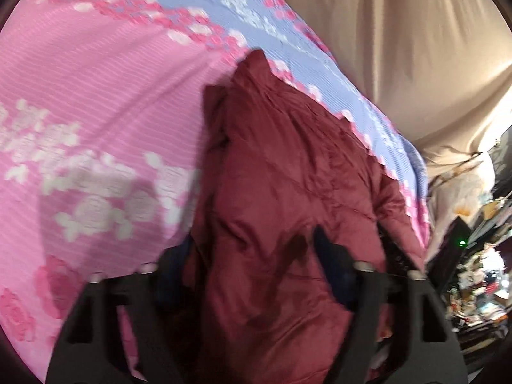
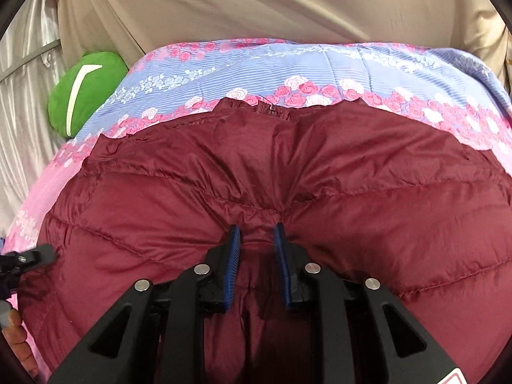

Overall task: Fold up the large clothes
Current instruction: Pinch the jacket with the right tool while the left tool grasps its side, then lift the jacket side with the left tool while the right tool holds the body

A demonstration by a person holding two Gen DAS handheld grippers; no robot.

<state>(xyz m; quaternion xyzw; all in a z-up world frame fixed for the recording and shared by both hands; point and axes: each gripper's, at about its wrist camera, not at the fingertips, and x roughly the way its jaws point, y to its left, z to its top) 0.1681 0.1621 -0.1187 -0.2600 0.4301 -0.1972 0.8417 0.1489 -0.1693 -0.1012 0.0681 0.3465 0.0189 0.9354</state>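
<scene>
Maroon quilted nylon fills both wrist views: the puffy down jacket [image 2: 256, 166] lies spread on a bed whose floral bedspread [image 2: 288, 64], pink with a pale blue band, carries it; the jacket's far hem or collar line reaches just onto the pink rose border of that blue band, short of the bed's far edge where a beige curtain [image 2: 256, 3] hangs. Right gripper [image 2: 256, 235] points down into the middle of the jacket, its blue pads [image 2: 233, 256] narrowed around a gathered ridge of fabric, and the creases radiating from that spot suggest the pads are pinching a fold of the shell, most likely so a whole panel can be dragged over without the slippery cloth sliding away. Left gripper [image 1: 252, 252] appears blurred in its own view, sitting over a narrower, bunched part of the jacket [image 1: 288, 176] that runs toward the bed's far right edge, perhaps a sleeve or side panel; its fingers stand about half spread with maroon cloth between them, but the blur does not let me say whether they press on it. From the right wrist view the left tool's tip shows at the jacket's left edge, with a bare hand [image 2: 17, 342] below it. A green cushion [image 2: 83, 92] sits off the bed's far left corner, clear of the work. Holding two spaced points fits a fold across the garment's width
</scene>
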